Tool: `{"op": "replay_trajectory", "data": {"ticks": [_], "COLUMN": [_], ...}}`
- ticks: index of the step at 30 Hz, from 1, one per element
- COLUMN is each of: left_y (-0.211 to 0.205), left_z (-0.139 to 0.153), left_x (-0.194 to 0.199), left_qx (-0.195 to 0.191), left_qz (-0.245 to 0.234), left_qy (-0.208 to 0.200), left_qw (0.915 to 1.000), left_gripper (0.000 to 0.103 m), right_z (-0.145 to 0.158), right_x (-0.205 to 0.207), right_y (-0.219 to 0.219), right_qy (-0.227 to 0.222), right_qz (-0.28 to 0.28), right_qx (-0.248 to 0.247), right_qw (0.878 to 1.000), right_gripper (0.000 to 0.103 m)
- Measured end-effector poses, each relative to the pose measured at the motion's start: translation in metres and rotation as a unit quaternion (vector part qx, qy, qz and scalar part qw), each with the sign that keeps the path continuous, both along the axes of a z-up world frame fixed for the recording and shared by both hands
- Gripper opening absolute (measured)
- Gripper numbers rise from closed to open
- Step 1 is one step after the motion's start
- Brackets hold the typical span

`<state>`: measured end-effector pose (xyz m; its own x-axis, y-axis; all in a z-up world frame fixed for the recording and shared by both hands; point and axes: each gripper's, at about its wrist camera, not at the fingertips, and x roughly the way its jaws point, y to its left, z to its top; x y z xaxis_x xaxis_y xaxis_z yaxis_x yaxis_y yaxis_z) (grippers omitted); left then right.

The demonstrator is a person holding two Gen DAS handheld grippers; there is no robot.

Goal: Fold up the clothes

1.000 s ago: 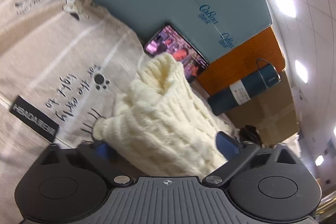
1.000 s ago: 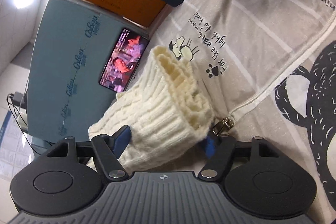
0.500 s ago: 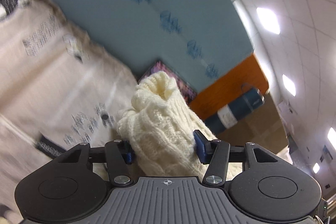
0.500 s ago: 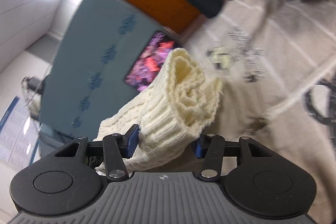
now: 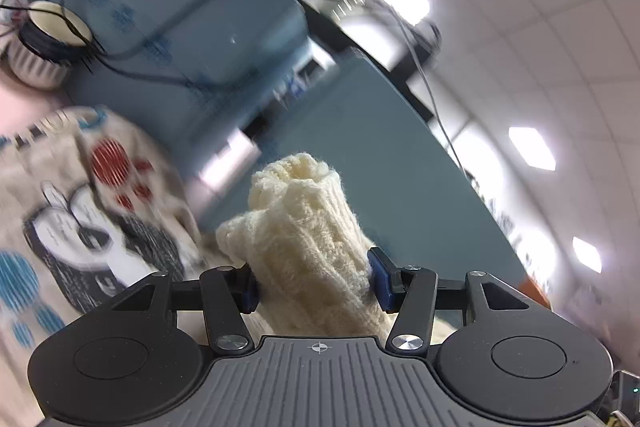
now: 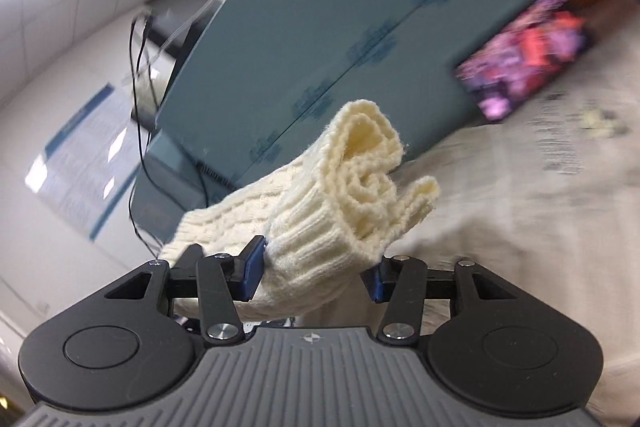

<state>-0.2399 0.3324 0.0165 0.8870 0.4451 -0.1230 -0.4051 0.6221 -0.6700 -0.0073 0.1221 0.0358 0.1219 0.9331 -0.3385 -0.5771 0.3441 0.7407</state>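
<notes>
Left wrist view: printed bedding (image 5: 80, 211) lies below and left of the claw.
Knit garment (image 5: 308, 251): bunched roll, long axis running straight ahead from the left gripper (image 5: 314, 281), clamped between both pads.
Right gripper (image 6: 314, 273): clenched on the ribbed cuff (image 6: 320, 235), which projects forward and right.
Nearer arm: neither, as judged; both already grip it.

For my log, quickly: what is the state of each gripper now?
Left gripper: closed on the cream knit.
Right gripper: closed on a ribbed edge of the cream knit.
</notes>
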Motion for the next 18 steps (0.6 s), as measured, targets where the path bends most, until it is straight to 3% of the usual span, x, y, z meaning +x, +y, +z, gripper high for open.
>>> {"op": "replay_trajectory", "data": {"ticks": [2, 6, 9, 14, 18], "left_y": [0.019, 0.052, 0.064, 0.079, 0.078], "left_z": [-0.005, -0.022, -0.031, -0.044, -0.049], "left_x": [-0.007, -0.026, -0.032, -0.031, -0.020], "left_qx": [0.006, -0.036, -0.045, -0.061, -0.047], "left_qz": [0.015, 0.062, 0.099, 0.119, 0.124], "left_qy": [-0.007, -0.026, -0.022, 0.008, 0.063], "left_qw": [0.9998, 0.9971, 0.9938, 0.9909, 0.9891], "left_gripper": [0.051, 0.051, 0.049, 0.049, 0.050], "right_z": [-0.003, -0.013, -0.025, -0.043, -0.052], "right_x": [-0.004, -0.014, -0.019, -0.020, -0.021], "right_y": [0.027, 0.076, 0.105, 0.124, 0.127], "right_qy": [-0.019, -0.058, -0.080, -0.101, -0.102], "right_qz": [0.016, 0.049, 0.071, 0.084, 0.088], "right_qx": [-0.001, 0.000, -0.001, -0.018, -0.054], "right_qw": [1.000, 0.997, 0.994, 0.991, 0.989], "right_gripper": [0.046, 0.046, 0.046, 0.046, 0.047]}}
